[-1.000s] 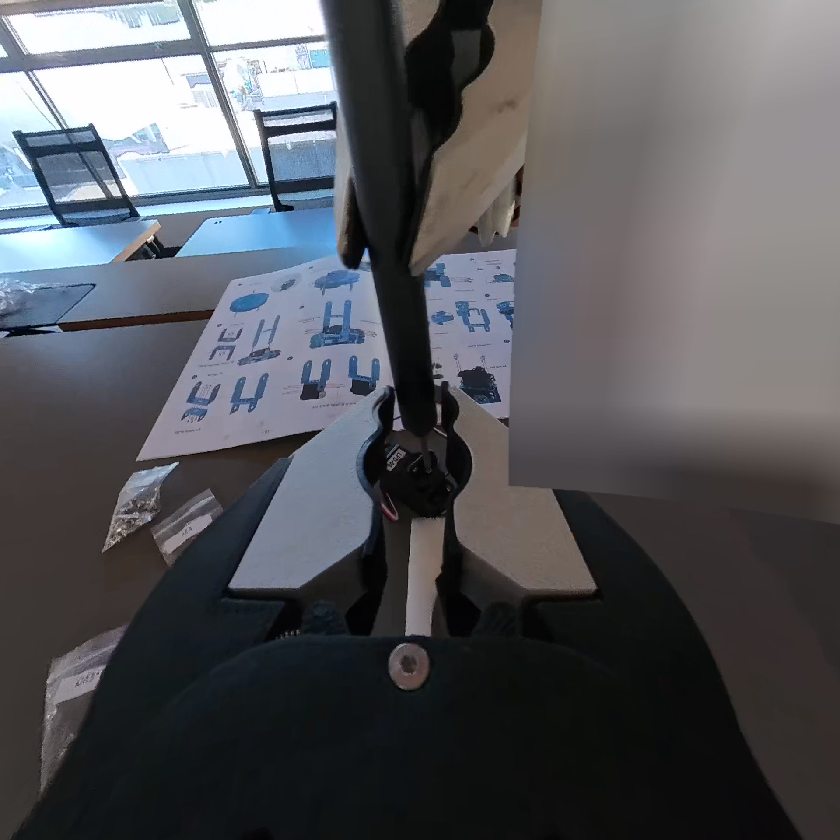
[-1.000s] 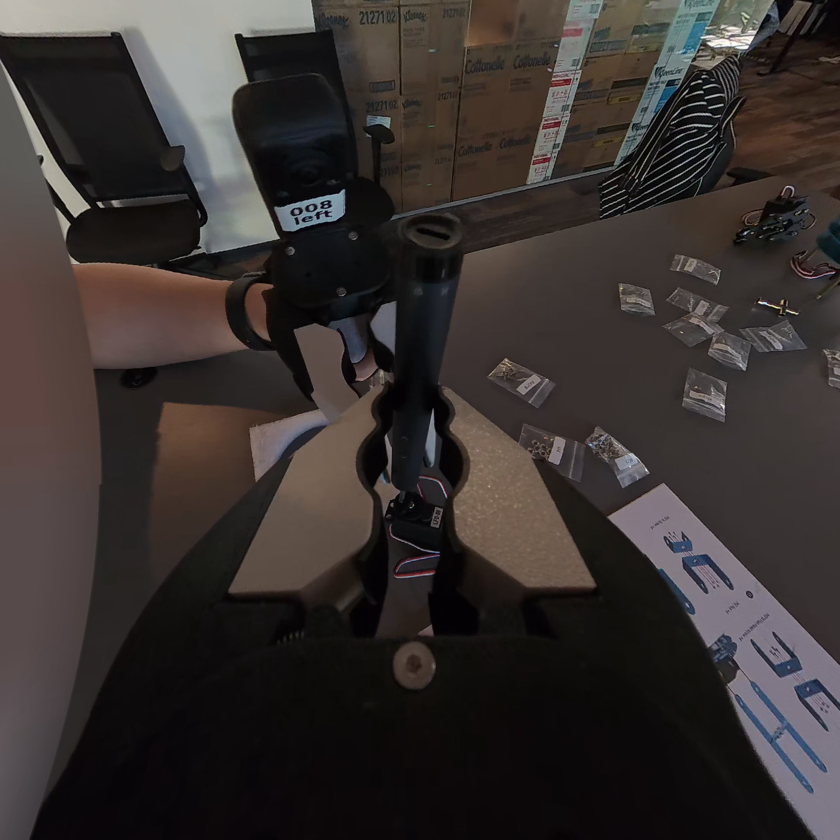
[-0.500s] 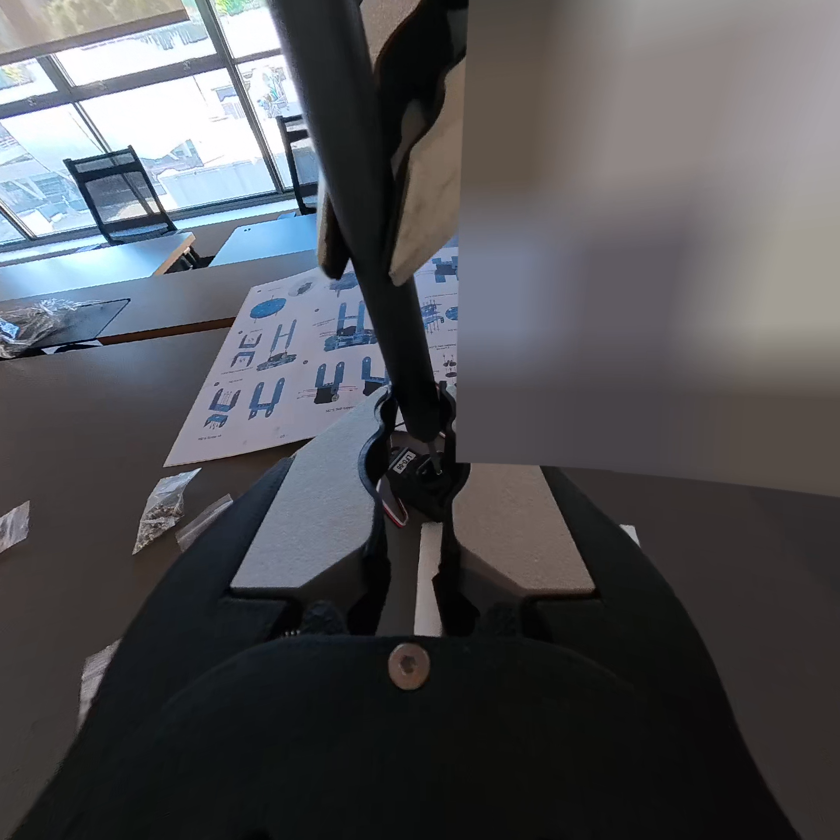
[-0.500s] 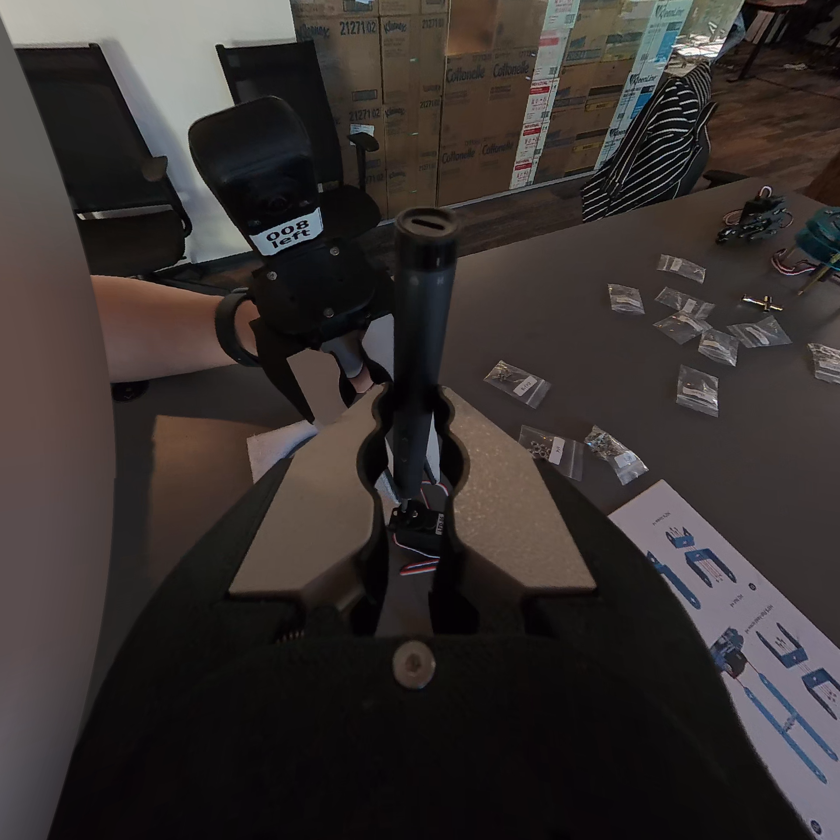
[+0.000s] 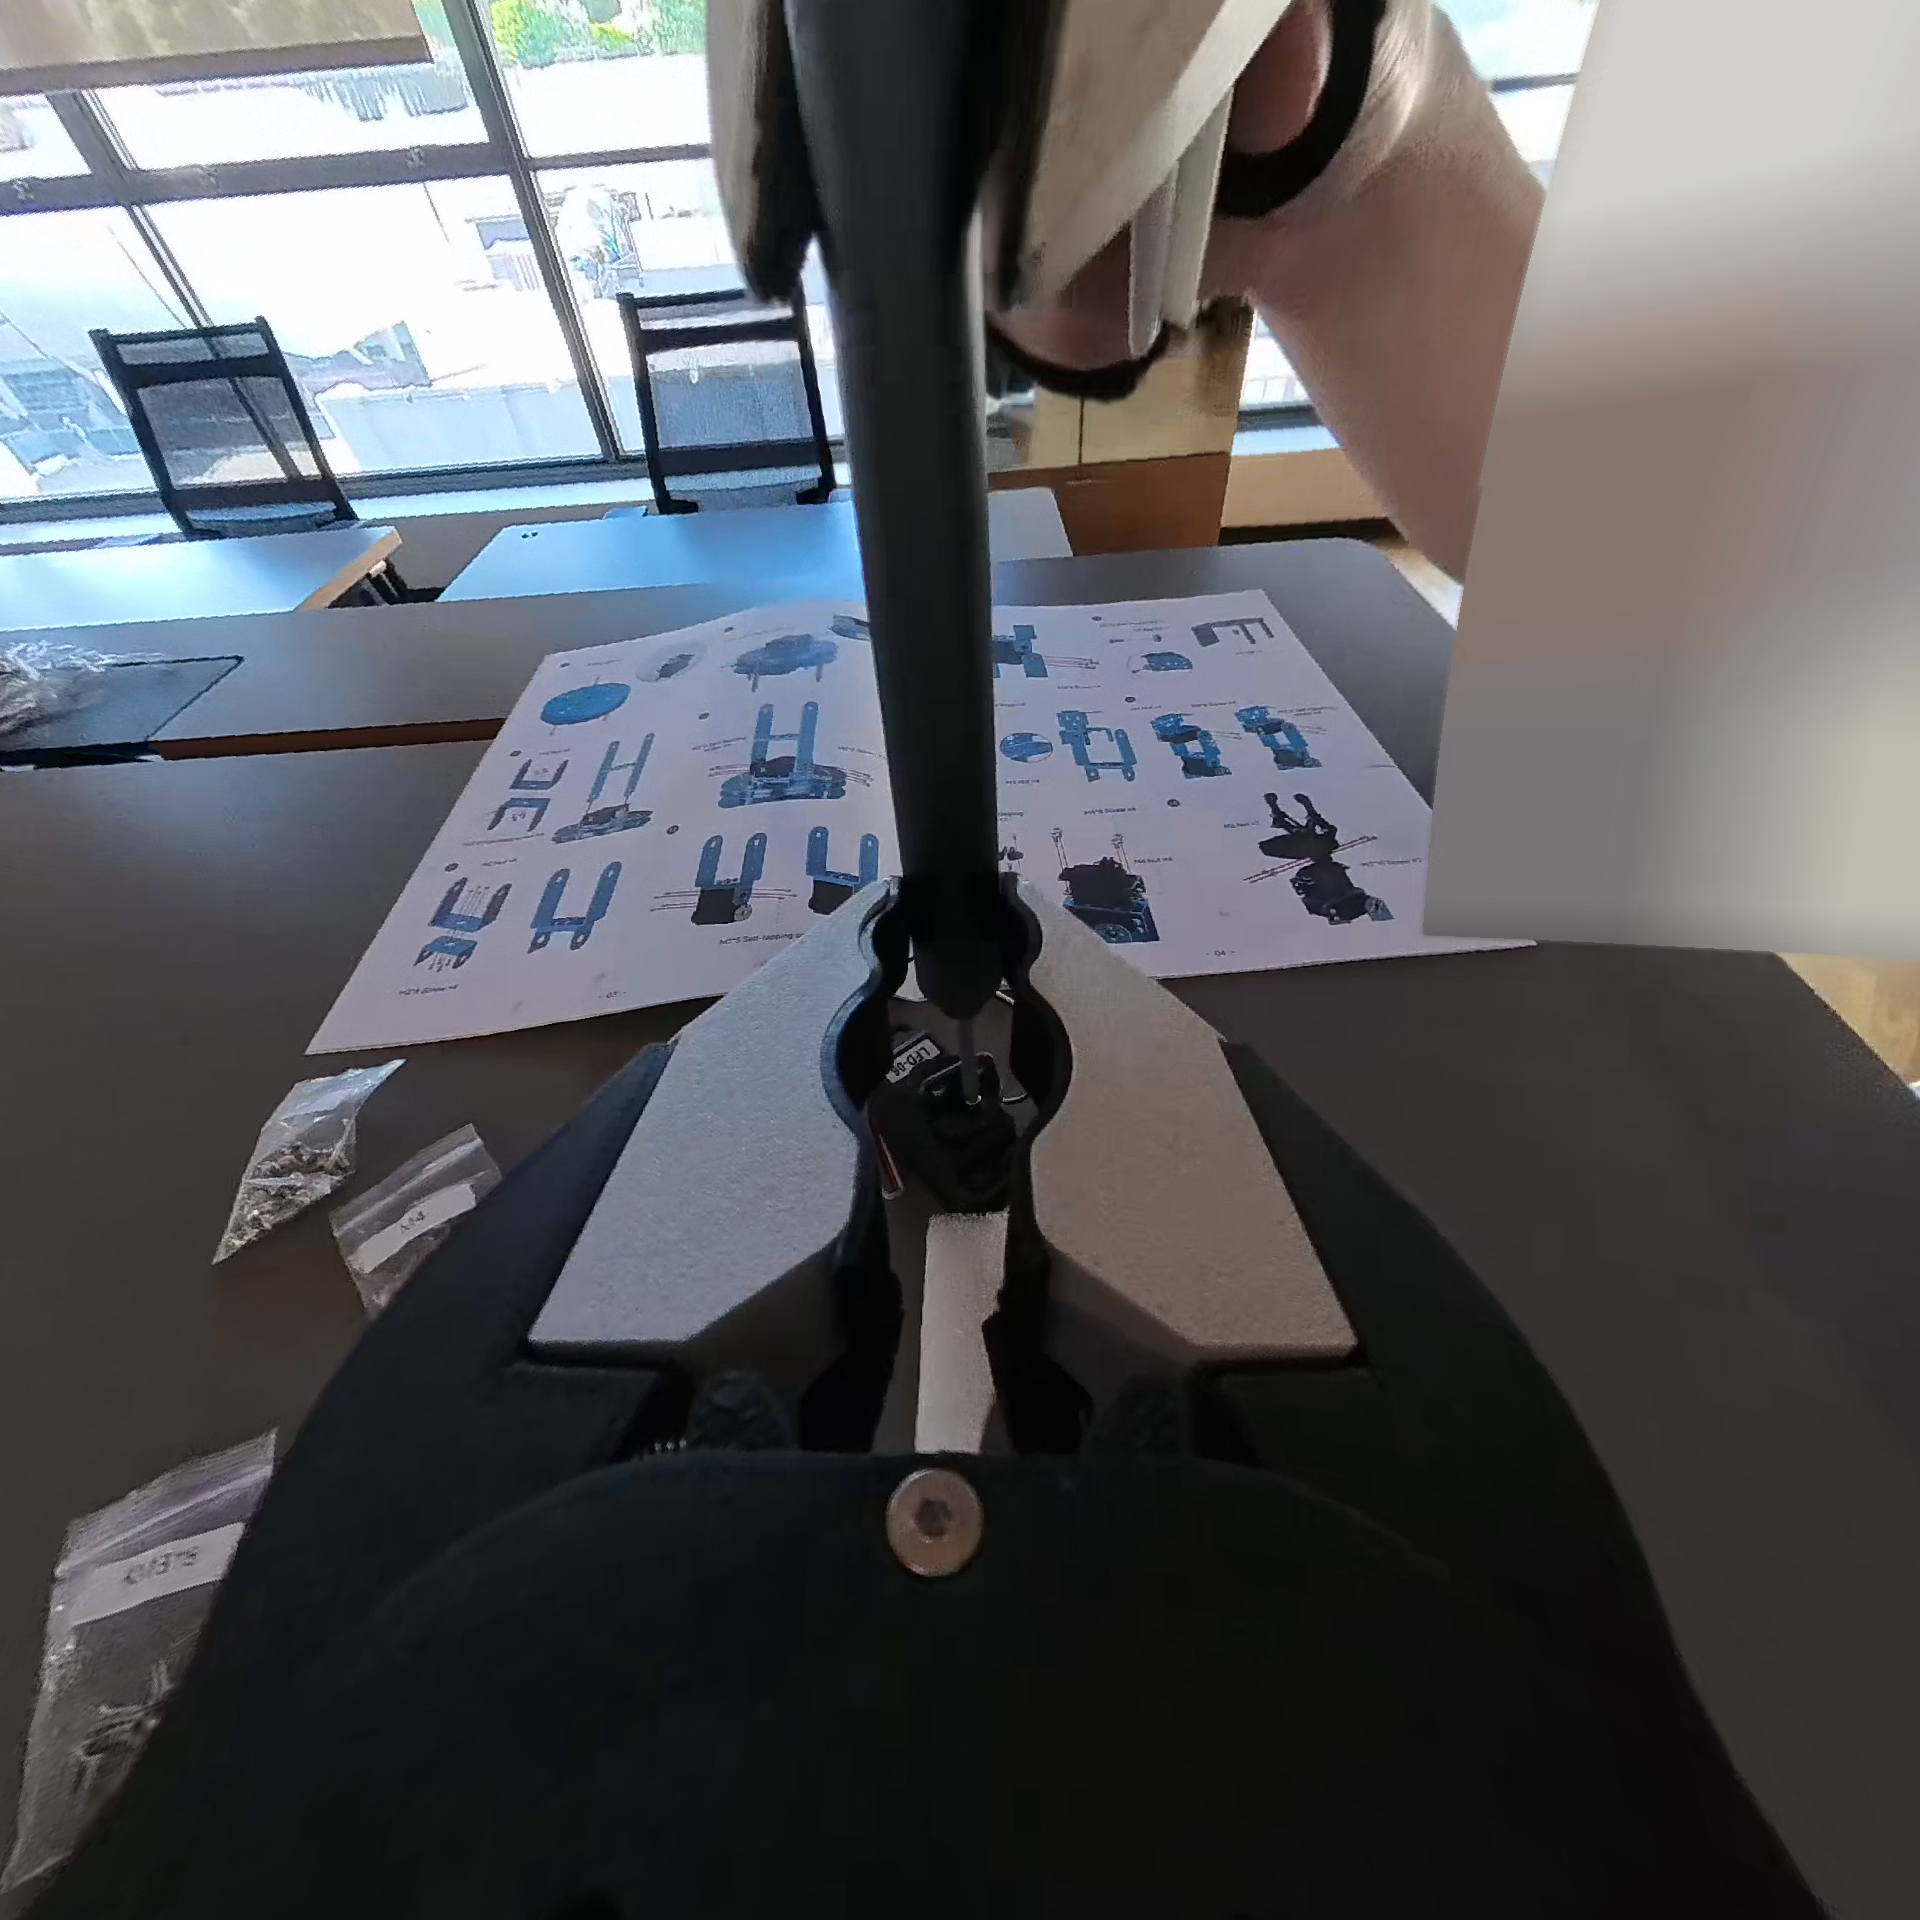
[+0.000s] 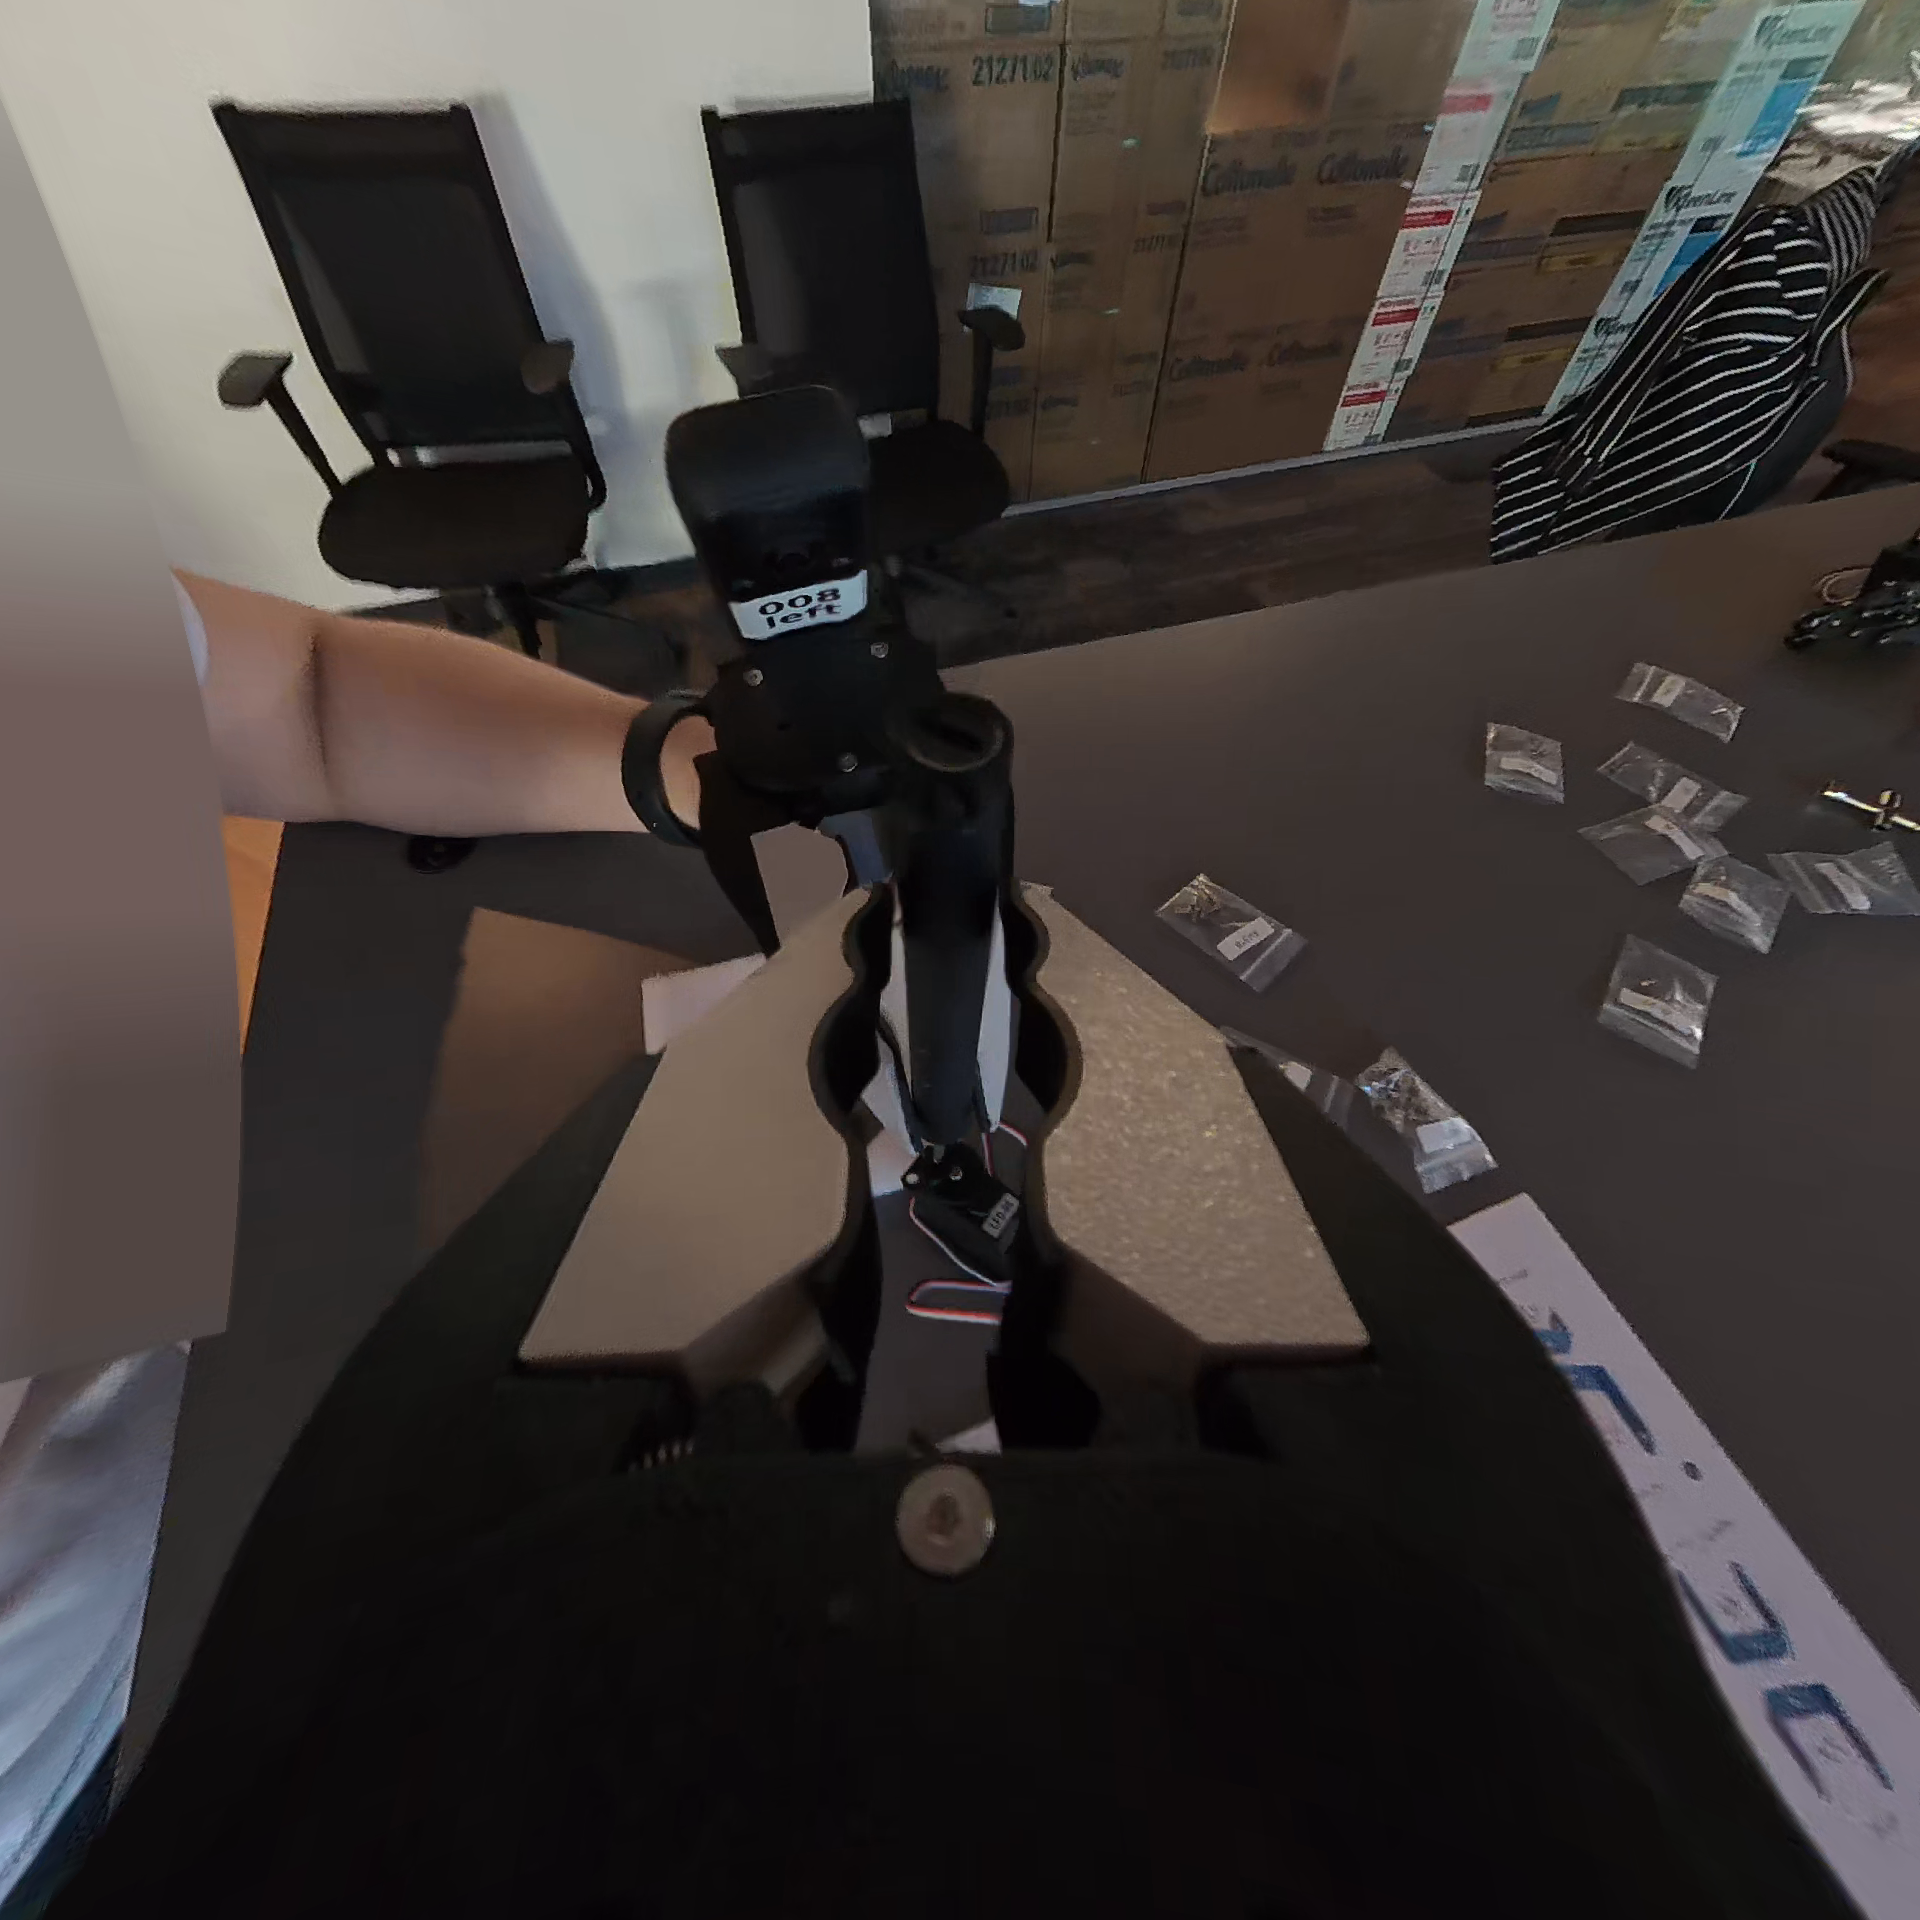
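Observation:
My left gripper is shut on a small black servo with red and white wires, held just above the dark table. My right gripper is shut on the black handle of a screwdriver. The screwdriver comes down steeply between the left fingertips, and its thin metal tip rests on top of the servo. The servo also shows in the right wrist view below the handle. The left gripper's body and a person's forearm are behind it.
A printed instruction sheet lies on the table beyond the left gripper, and its edge is at the right. Small bags of screws lie left. Several more bags and black parts lie far right. Office chairs stand beyond the table. The gap from one gripper's tips to the other's is roughly 9 cm.
Both grippers have shifted and tilted a little together. The screwdriver now stands more upright over the servo. Both grips are unchanged.

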Motion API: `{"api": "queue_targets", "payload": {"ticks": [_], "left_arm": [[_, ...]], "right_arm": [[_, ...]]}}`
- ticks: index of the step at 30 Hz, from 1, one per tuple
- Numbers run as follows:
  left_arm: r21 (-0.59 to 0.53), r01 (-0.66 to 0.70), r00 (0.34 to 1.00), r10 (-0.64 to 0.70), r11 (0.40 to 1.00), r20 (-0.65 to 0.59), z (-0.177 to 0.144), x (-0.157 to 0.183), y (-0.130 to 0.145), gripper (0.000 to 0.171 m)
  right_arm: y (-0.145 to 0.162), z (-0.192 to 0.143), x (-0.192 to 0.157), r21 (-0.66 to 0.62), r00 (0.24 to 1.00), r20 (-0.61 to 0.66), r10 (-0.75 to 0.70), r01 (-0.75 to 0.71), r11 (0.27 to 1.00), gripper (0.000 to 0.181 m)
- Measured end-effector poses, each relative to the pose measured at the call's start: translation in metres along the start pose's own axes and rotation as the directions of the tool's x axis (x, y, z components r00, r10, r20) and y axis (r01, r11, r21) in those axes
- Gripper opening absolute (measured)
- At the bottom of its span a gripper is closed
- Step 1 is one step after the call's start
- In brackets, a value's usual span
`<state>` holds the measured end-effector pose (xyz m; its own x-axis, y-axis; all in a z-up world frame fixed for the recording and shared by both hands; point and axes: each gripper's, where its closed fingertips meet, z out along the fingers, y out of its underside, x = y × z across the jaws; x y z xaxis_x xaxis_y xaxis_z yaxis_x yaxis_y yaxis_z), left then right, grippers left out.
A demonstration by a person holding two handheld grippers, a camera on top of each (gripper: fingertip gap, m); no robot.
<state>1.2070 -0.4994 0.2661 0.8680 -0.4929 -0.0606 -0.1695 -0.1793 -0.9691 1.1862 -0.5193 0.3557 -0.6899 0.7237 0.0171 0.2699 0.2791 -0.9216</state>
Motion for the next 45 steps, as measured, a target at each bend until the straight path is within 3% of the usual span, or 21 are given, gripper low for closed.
{"api": "queue_targets", "payload": {"ticks": [3,9,13,18,20,23,28,34,45], "left_arm": [[0.015,0.018,1.000,-0.018,1.000,-0.009,-0.002,-0.001,0.000,0.015],[0.024,0.016,1.000,-0.016,1.000,-0.018,-0.001,0.001,0.000,0.015],[0.032,0.025,0.999,-0.024,0.999,-0.025,-0.002,0.001,0.000,0.015],[0.031,0.021,0.999,-0.020,0.999,-0.031,-0.002,0.002,0.000,0.015],[0.028,0.013,0.999,-0.013,1.000,-0.033,-0.001,0.003,0.000,0.015],[0.033,0.019,0.999,-0.017,0.999,-0.044,-0.001,0.004,0.000,0.015],[0.032,0.012,0.999,-0.011,0.999,-0.043,-0.003,0.004,0.000,0.015],[0.034,0.018,0.999,-0.016,0.999,-0.052,-0.003,0.004,0.000,0.015],[0.042,0.047,0.998,-0.045,0.998,-0.050,-0.003,0.002,0.000,0.015]], "right_arm": [[-0.003,-0.007,0.006,-0.123,0.994,-0.019,-0.109,0.106,0.987,0.029],[-0.024,-0.030,0.001,-0.334,0.923,0.144,-0.356,0.384,0.861,0.043],[-0.040,-0.024,-0.006,-0.387,0.852,0.268,-0.450,0.523,0.760,0.040],[-0.031,-0.013,-0.012,-0.516,0.808,0.405,-0.429,0.589,0.622,0.027],[-0.029,-0.010,-0.009,-0.558,0.807,0.414,-0.421,0.591,0.583,0.014],[-0.024,-0.013,-0.006,-0.622,0.811,0.429,-0.398,0.585,0.522,0.017],[-0.023,-0.017,-0.002,-0.639,0.801,0.439,-0.407,0.597,0.485,0.026],[-0.020,-0.021,-0.003,-0.683,0.835,0.419,-0.357,0.549,0.481,0.018],[-0.021,-0.016,-0.001,-0.862,0.970,0.186,-0.158,0.238,0.448,0.017]]}}
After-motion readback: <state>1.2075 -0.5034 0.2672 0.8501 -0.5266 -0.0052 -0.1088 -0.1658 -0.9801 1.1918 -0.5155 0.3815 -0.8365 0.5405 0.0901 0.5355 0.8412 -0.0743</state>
